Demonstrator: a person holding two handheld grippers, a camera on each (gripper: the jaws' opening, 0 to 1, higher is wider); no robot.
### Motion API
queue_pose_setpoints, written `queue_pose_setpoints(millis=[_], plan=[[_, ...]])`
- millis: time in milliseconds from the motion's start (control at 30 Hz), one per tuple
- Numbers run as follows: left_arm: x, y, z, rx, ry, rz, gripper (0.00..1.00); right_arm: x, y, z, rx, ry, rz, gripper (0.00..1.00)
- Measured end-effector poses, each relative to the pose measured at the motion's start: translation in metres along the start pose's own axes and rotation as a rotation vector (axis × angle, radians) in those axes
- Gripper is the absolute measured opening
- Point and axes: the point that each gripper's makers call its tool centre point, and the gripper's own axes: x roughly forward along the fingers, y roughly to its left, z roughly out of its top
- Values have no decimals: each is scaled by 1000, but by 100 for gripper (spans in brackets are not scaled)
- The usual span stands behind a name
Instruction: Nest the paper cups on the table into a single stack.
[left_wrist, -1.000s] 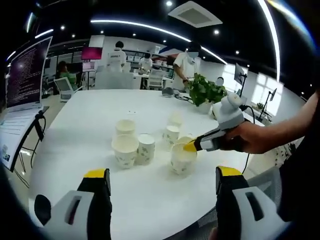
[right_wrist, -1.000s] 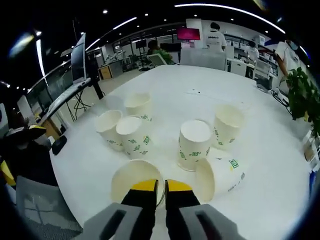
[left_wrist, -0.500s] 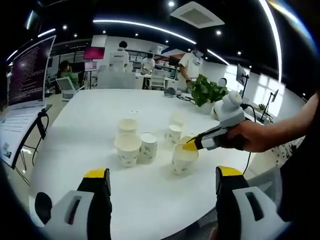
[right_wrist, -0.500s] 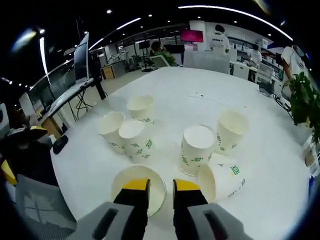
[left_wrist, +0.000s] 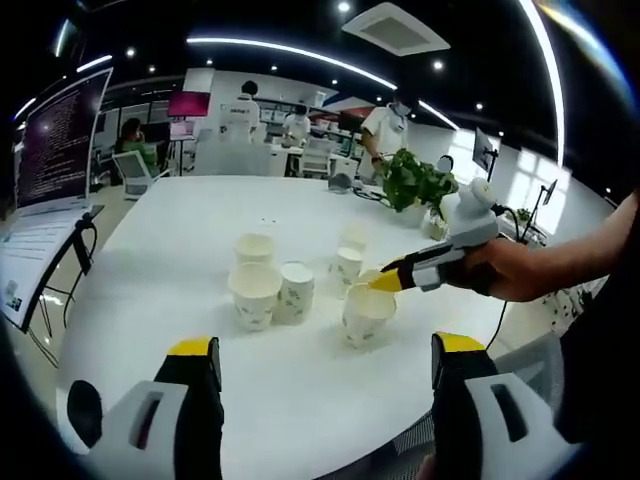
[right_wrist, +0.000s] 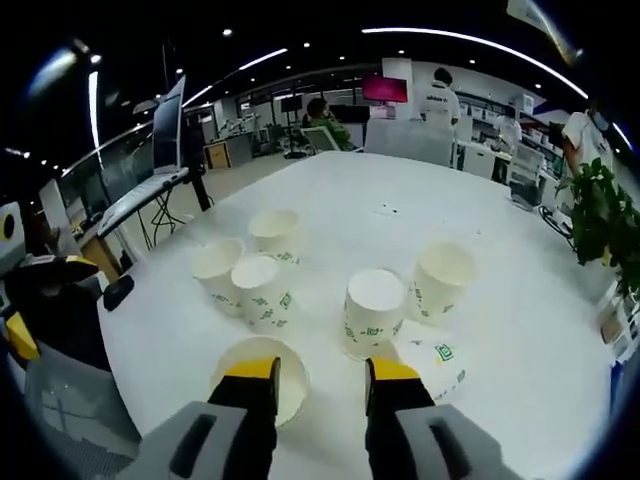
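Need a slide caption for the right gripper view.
Open right gripper above an upright paper cup, five more cups scattered on the white table.

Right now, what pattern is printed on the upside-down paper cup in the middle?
White with small green marks, clearest in the right gripper view: upside-down paper cup.

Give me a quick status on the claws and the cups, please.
Both claws open: right claw over the nearest upright cup, left claw held back. Six cups, none nested; one on its side. Nothing blocking.

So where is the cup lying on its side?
In the right gripper view the tipped cup lies on the table, just right of the right claw, beside an upside-down cup.
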Motion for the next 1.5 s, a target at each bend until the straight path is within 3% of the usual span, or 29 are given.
queue_pose_setpoints(millis=[367, 500, 767, 1500], plan=[[-3, 4, 0, -5, -4, 8, 85, -2, -19, 4, -19, -23, -58, 37], [-4, 5, -1, -5, -4, 10, 85, -2, -37, -1, -73, 5, -117, 40], [-7, 8, -3, -11, -5, 19, 85, 2, -63, -17, -80, 56, -179, 47], [-11, 15, -7, -21, -1, 33, 85, 19, -83, -33, -80, 106, -242, 52]])
